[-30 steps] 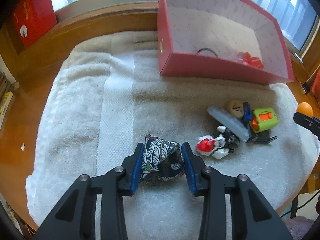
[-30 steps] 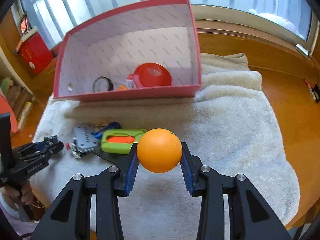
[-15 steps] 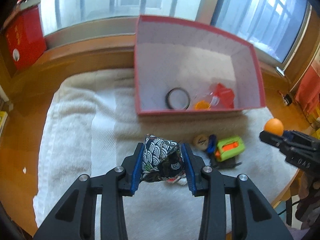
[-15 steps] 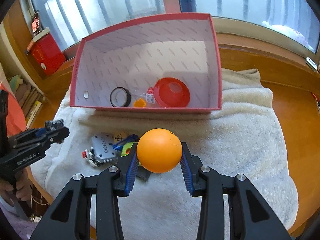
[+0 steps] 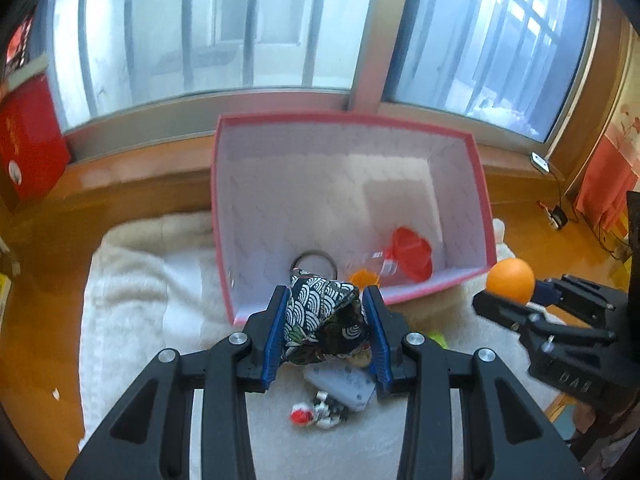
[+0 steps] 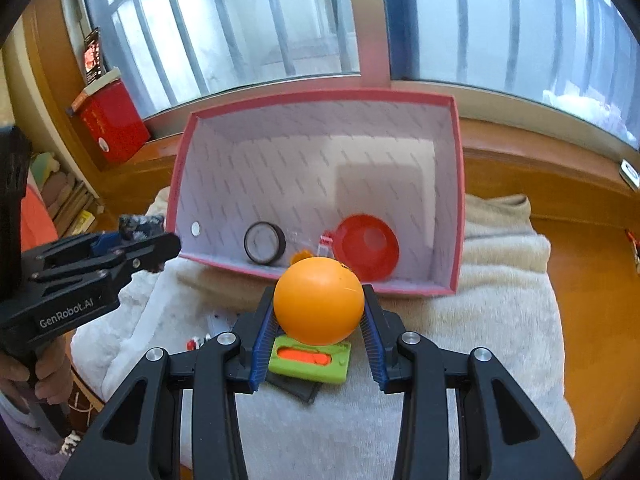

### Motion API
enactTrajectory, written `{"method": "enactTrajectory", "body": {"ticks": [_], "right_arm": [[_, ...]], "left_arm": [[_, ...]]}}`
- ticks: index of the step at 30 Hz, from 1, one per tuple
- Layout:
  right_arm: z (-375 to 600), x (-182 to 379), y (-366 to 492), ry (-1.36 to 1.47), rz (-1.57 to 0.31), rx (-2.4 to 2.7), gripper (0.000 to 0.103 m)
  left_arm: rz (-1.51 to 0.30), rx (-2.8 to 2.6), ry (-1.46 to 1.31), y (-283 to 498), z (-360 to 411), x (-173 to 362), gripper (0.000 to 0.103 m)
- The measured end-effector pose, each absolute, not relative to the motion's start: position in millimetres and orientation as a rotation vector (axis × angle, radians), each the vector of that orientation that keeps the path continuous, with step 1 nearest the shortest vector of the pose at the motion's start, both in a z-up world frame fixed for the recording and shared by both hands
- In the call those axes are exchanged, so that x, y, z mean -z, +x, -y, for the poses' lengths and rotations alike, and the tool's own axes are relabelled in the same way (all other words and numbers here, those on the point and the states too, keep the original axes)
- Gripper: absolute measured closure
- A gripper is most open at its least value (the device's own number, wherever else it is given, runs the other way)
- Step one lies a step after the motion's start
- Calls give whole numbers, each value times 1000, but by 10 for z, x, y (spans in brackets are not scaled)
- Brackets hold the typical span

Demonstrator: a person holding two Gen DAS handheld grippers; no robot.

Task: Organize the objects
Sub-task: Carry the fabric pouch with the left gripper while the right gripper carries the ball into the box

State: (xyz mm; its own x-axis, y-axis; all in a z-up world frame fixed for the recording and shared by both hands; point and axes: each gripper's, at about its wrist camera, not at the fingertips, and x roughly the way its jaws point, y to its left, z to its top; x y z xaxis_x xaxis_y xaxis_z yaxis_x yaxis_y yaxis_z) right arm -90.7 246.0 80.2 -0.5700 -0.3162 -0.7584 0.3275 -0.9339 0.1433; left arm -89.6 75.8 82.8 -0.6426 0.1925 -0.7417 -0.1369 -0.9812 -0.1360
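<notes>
Left wrist view: the left gripper is clamped on a patterned cloth pouch, at the near edge of the pink box; right wrist view: the right gripper is clamped on an orange ball, just short of the box's near wall, above the white towel.

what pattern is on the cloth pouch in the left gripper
Dark cloth pouch with white wave-scale arcs, clearest in the left wrist view.

A home: barred window, wooden sill, towel (books beside).
</notes>
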Motion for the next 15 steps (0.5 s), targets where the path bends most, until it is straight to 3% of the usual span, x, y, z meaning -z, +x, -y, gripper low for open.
{"method": "enactTrajectory", "body": {"ticks": [15], "right_arm": [[-2258, -873, -1389, 1183, -56, 2507, 63]], "left_arm": [[97, -2724, -1149, -1363, -934, -1030, 66]]}}
